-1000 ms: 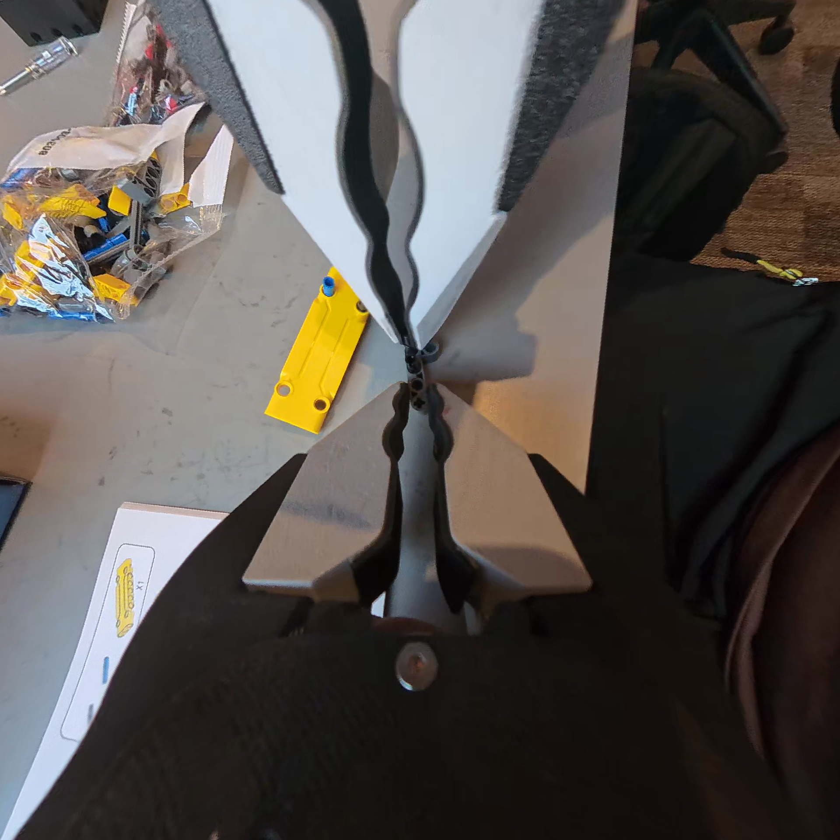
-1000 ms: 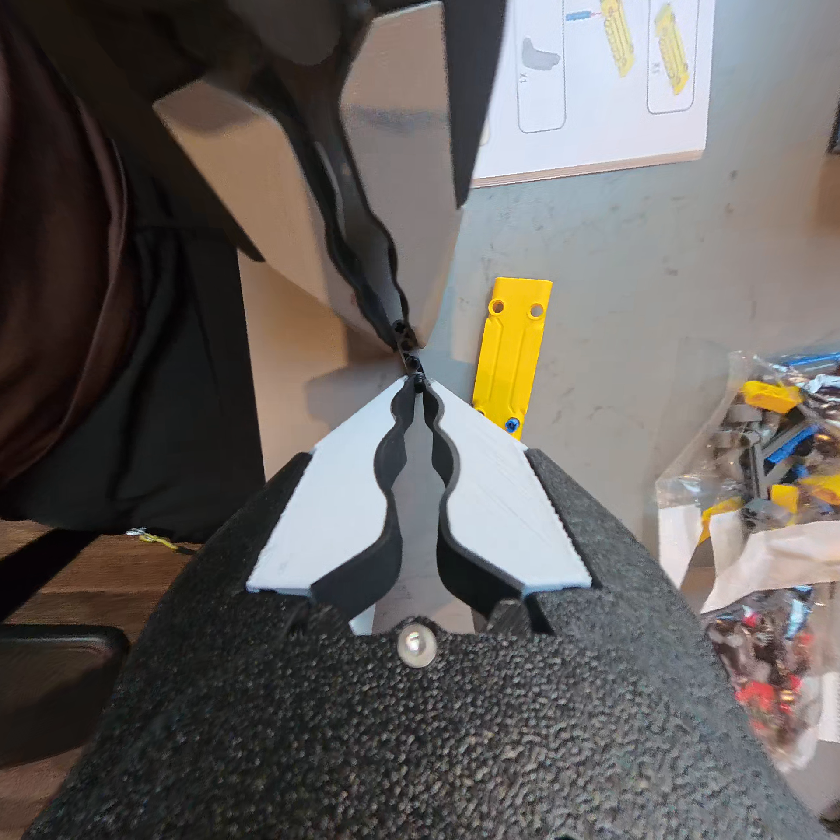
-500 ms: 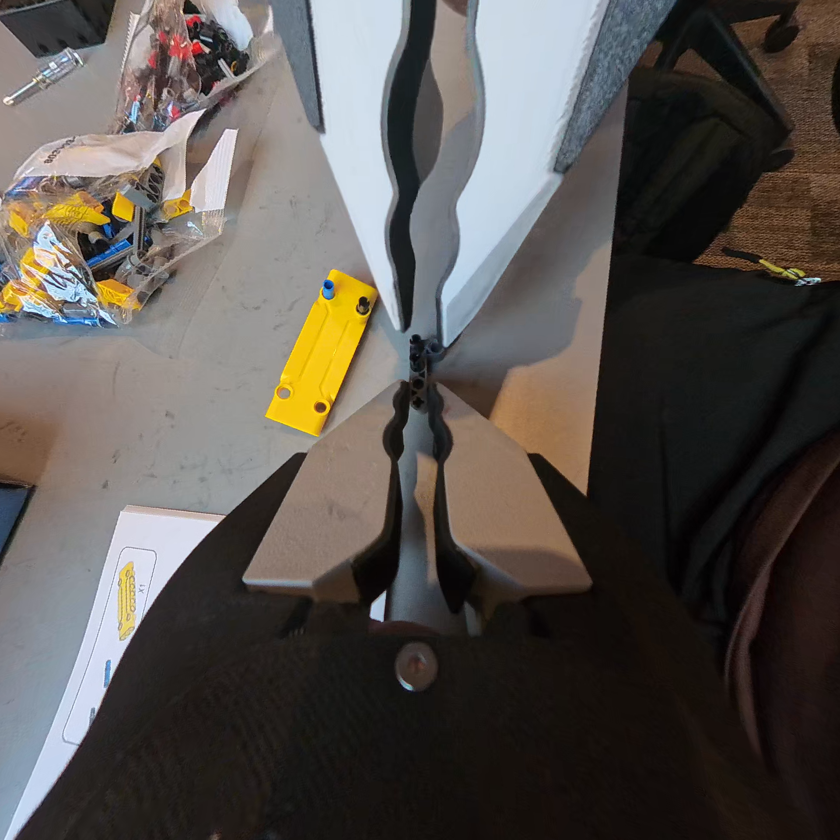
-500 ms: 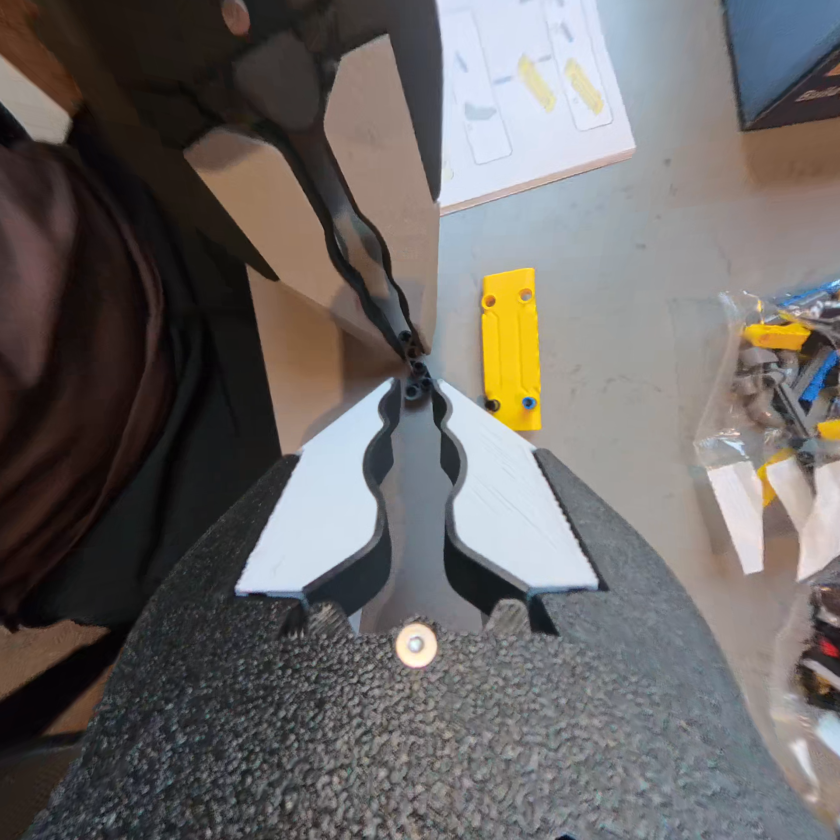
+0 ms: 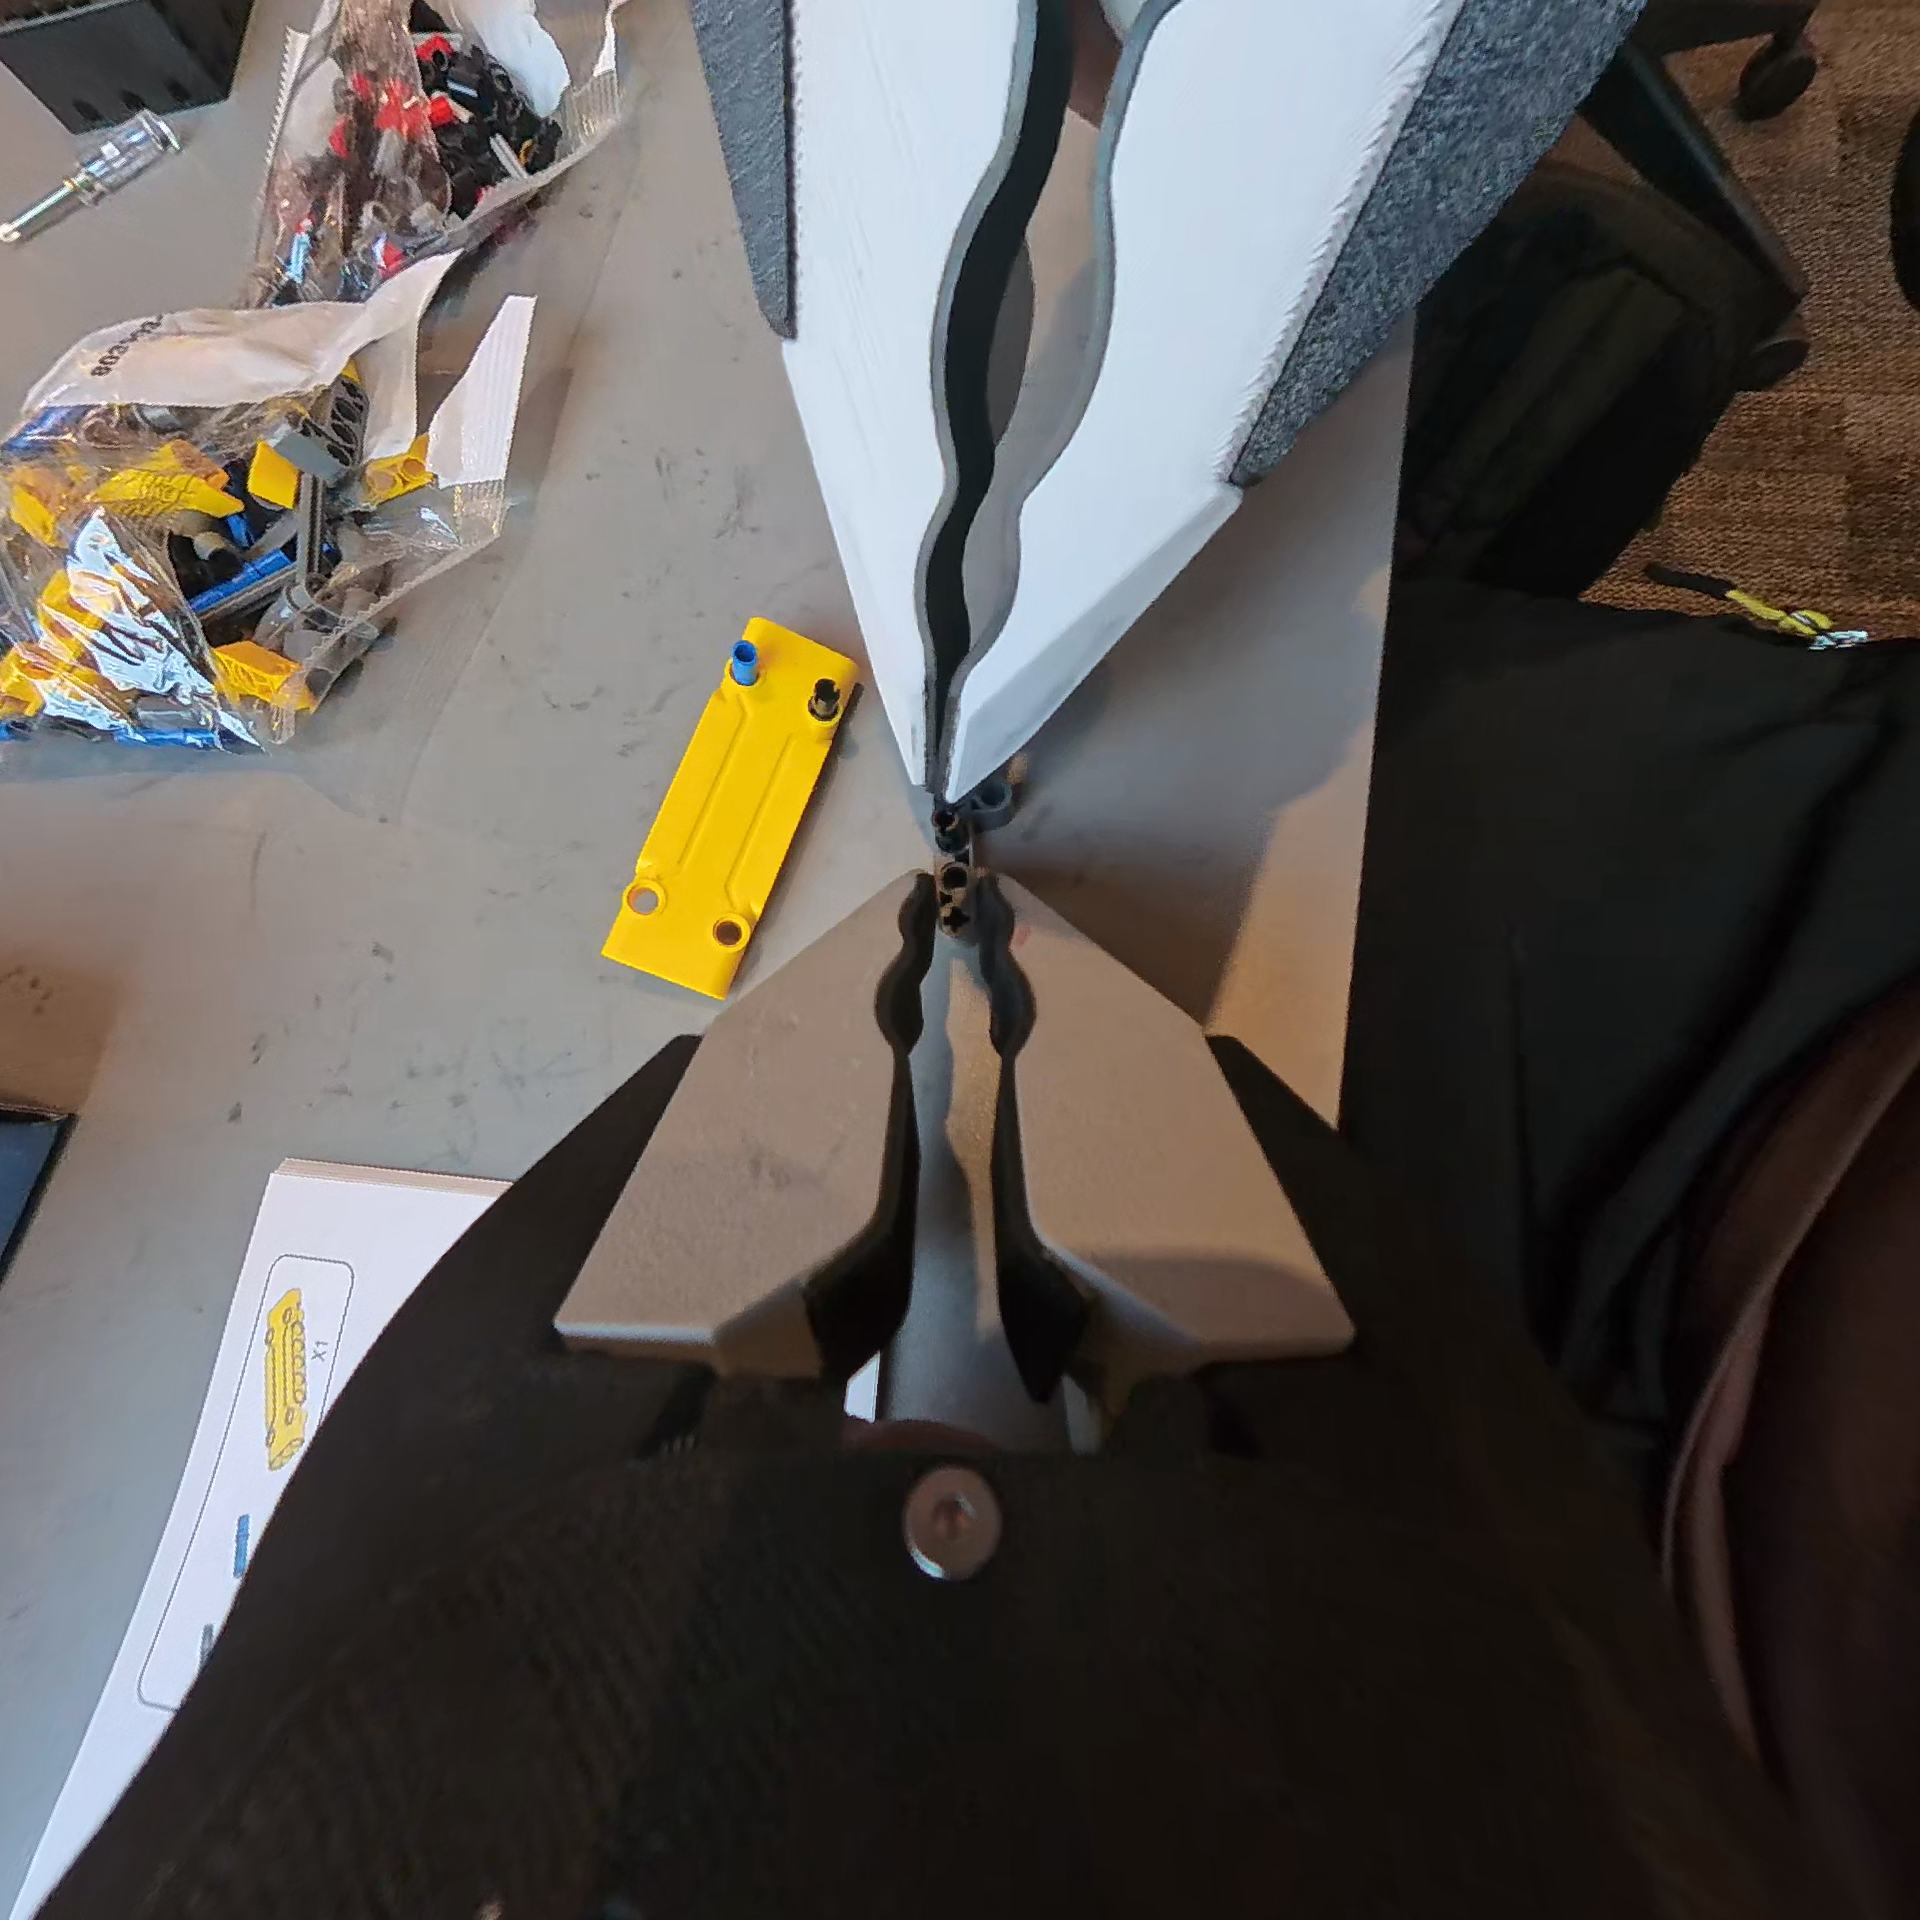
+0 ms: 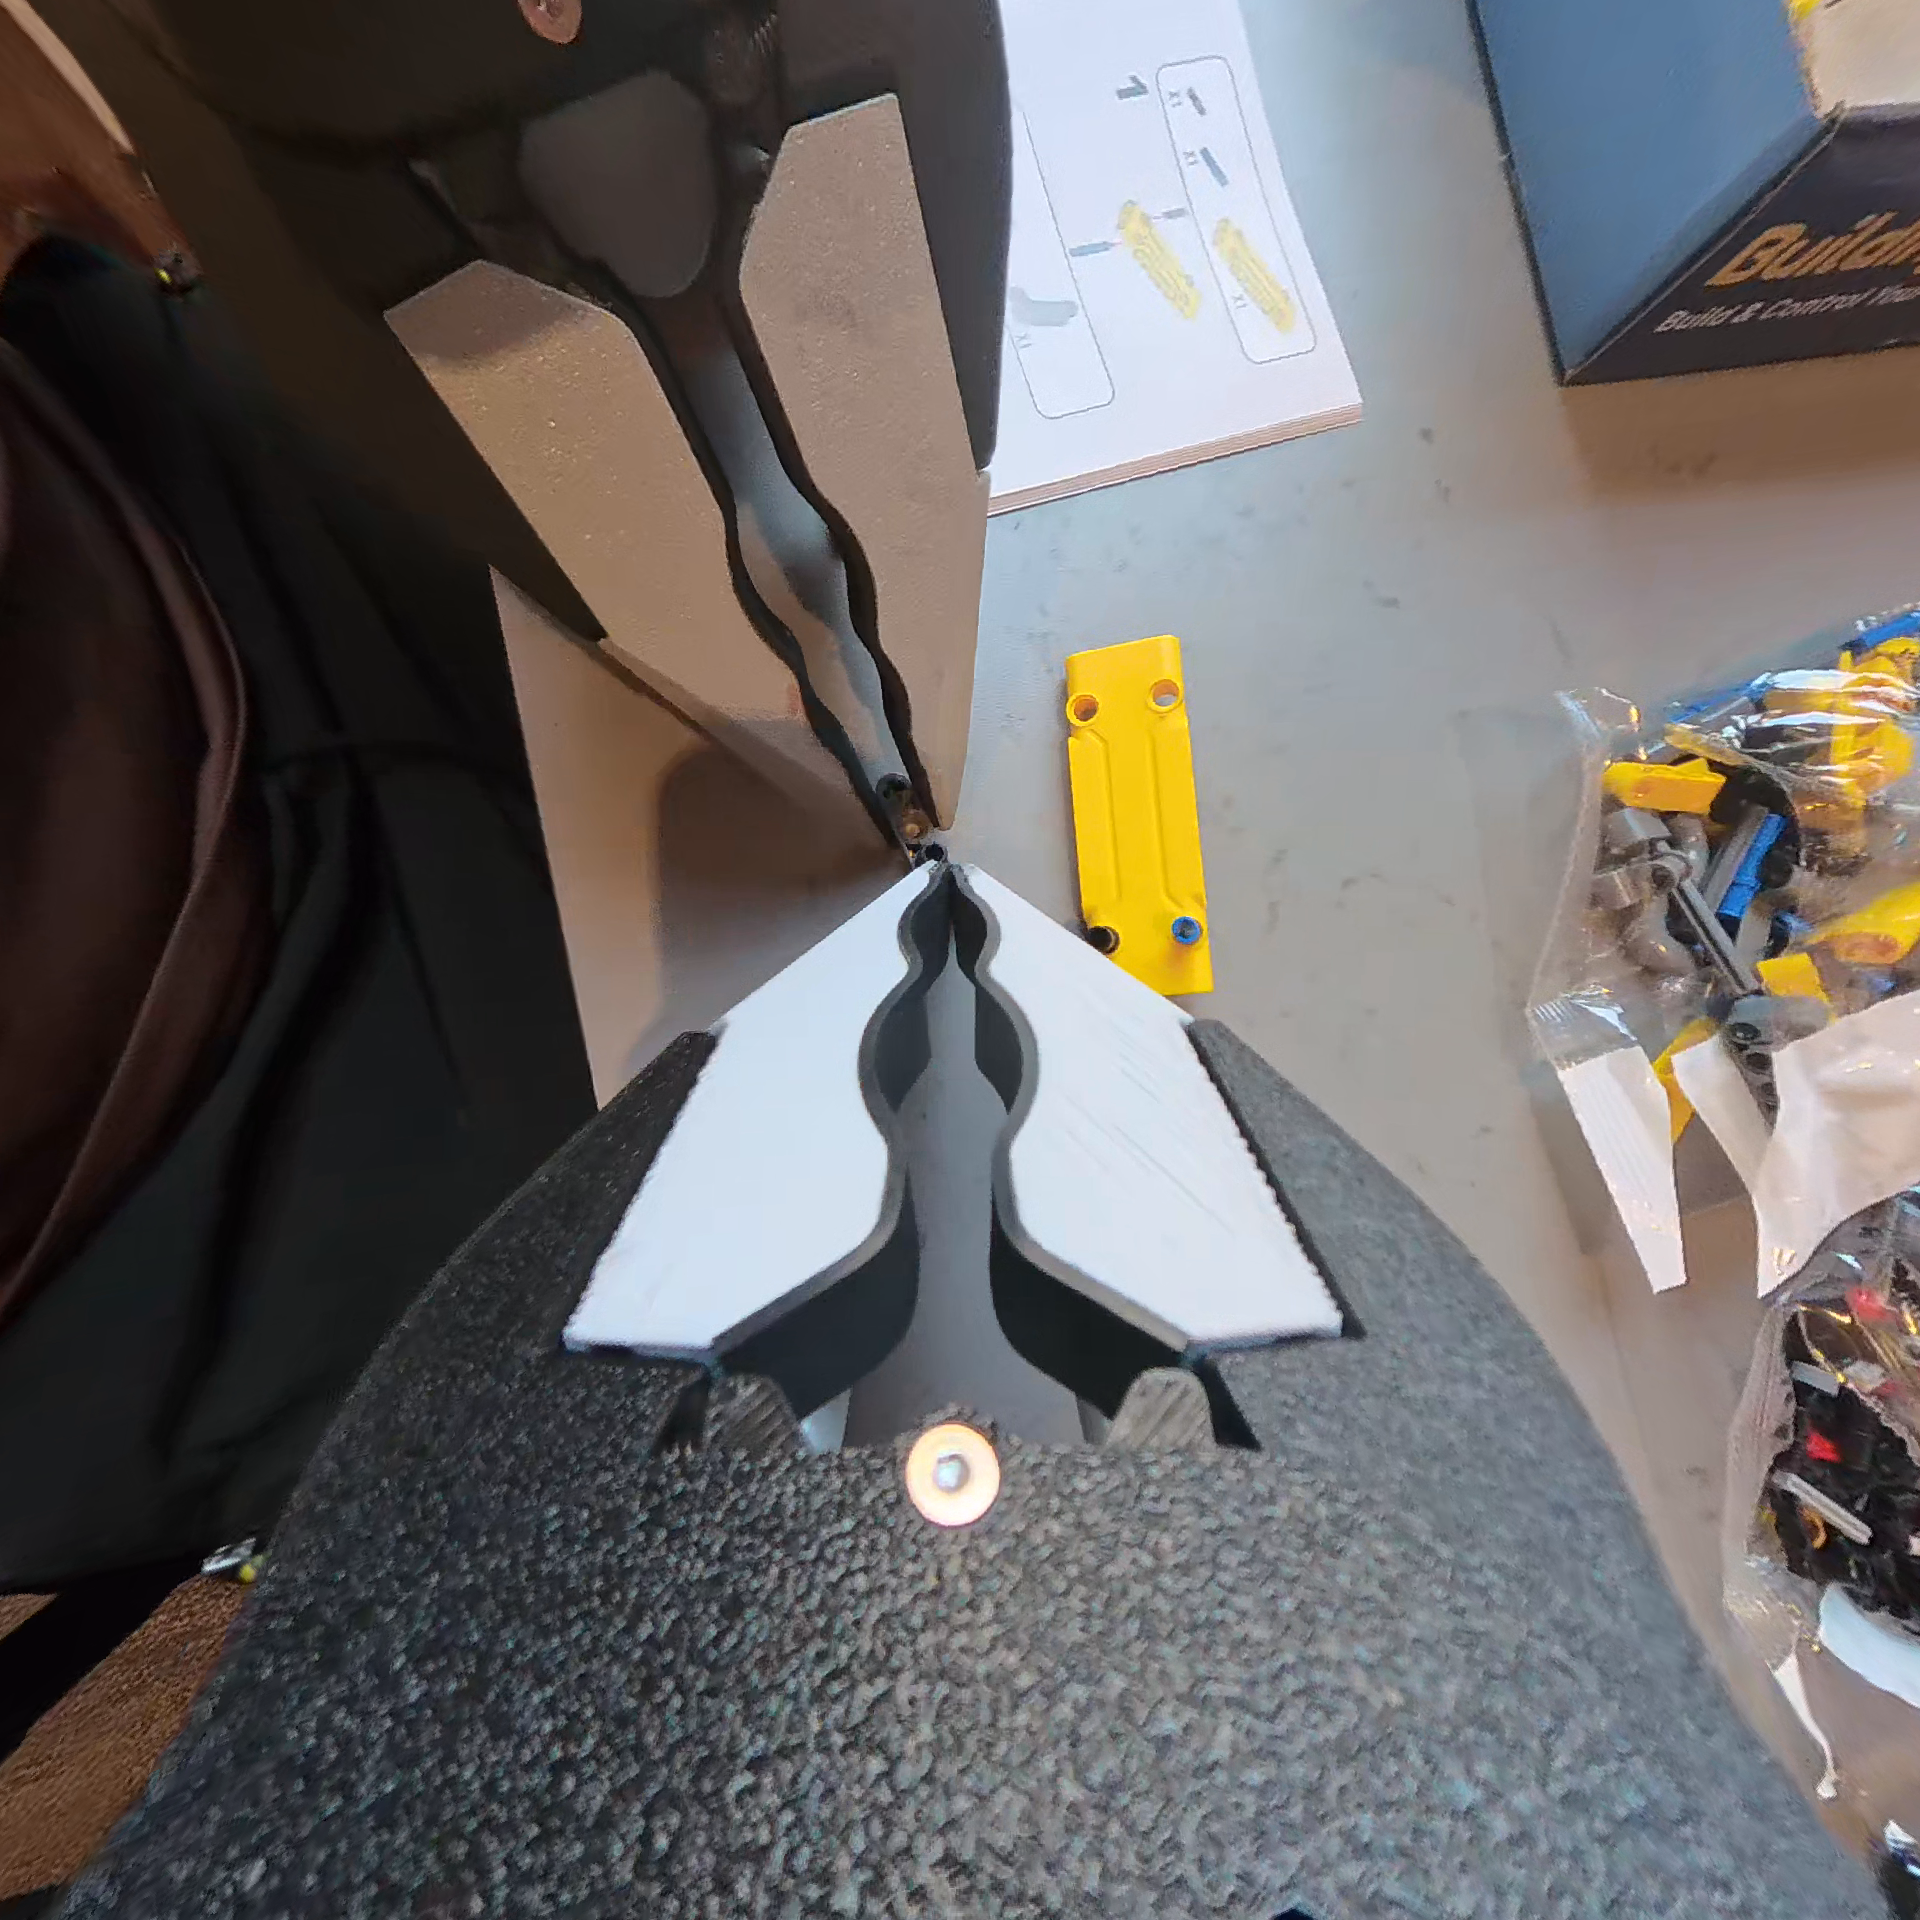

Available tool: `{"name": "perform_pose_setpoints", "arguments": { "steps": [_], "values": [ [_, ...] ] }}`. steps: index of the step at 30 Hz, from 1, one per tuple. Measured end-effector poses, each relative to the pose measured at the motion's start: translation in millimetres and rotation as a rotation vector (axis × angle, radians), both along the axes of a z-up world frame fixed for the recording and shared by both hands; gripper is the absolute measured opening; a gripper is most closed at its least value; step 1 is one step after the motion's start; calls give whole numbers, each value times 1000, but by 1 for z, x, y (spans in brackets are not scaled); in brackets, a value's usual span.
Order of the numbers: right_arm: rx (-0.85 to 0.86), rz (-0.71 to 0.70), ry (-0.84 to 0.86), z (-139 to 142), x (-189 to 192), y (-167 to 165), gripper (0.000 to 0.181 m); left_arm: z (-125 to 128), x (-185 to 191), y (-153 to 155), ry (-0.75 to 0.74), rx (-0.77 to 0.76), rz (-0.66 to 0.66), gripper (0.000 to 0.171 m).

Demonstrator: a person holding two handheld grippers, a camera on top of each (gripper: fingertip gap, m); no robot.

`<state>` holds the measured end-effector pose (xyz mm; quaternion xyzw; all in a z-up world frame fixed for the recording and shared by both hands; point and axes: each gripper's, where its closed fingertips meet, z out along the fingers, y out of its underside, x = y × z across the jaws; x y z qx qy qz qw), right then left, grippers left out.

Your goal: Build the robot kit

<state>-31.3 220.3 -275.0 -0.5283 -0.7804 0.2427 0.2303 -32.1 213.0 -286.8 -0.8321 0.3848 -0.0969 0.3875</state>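
While your two claws meet tip to tip just above the tabletop's near edge, your left gripper (image 5: 954, 906) is pinched down on a small black holed connector piece (image 5: 954, 902), its fingers parted only by the width of that piece. Your right gripper (image 6: 948, 873) comes in nose-on with its tips drawn almost together, nipping the far end of the same little assembly, where a grey bit (image 5: 995, 802) sticks out sideways. That part reads as light, hard plastic: stiff and smooth enough to twist or pop out of a two-point pinch, so hold it across its flat sides, close to the tips, clear of the holes. Just beside the tips, on the inner side, a yellow panel (image 5: 736, 821) lies flat on the grey tabletop (image 5: 312, 987), a blue pin (image 5: 742, 659) and a black pin (image 5: 825, 694) standing in one end and two holes bare at the other. Farther in lie clear bags of loose parts (image 5: 177, 561), a printed instruction sheet (image 6: 1143, 260), and a dark blue box (image 6: 1704, 177) toward the far corner.
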Motion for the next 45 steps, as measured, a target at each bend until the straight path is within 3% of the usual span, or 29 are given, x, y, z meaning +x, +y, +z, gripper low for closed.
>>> {"name": "perform_pose_setpoints", "arguments": {
  "steps": [6, 8, 11, 14, 18, 24, 26, 30, 36, 45],
  "values": [
    [-53, -117, 99, 4, 0, -1, 2, 1, -1, 1, 11, 13, 10, 5],
    [-88, -168, 184, 10, 4, -3, 37, 1, -3, 1, -7, -2, 31, 5],
    [-94, -221, 294, 17, 12, -6, 43, 9, 0, -1, -128, -52, 54, 5],
    [97, -209, 283, 14, 19, -6, 46, 17, 6, -4, -293, -143, 60, 5],
    [326, -162, 302, 20, 13, -11, 42, 24, 11, -6, -470, -255, 65, 5],
    [395, -132, 342, 21, 10, -17, 33, 30, 13, -13, -642, -388, 50, 5],
    [431, -132, 362, 25, 10, -15, 13, 30, 12, -13, -662, -406, 52, 5],
    [445, -112, 387, 28, 11, -16, 1, 28, 13, -13, -659, -424, 53, 5],
    [499, -61, 357, 21, 13, -17, 19, 30, 12, -13, -706, -456, 49, 5],
    [443, -75, 394, 29, 8, -20, 0, 31, 16, -16, -705, -453, 24, 5]
  ]
}}
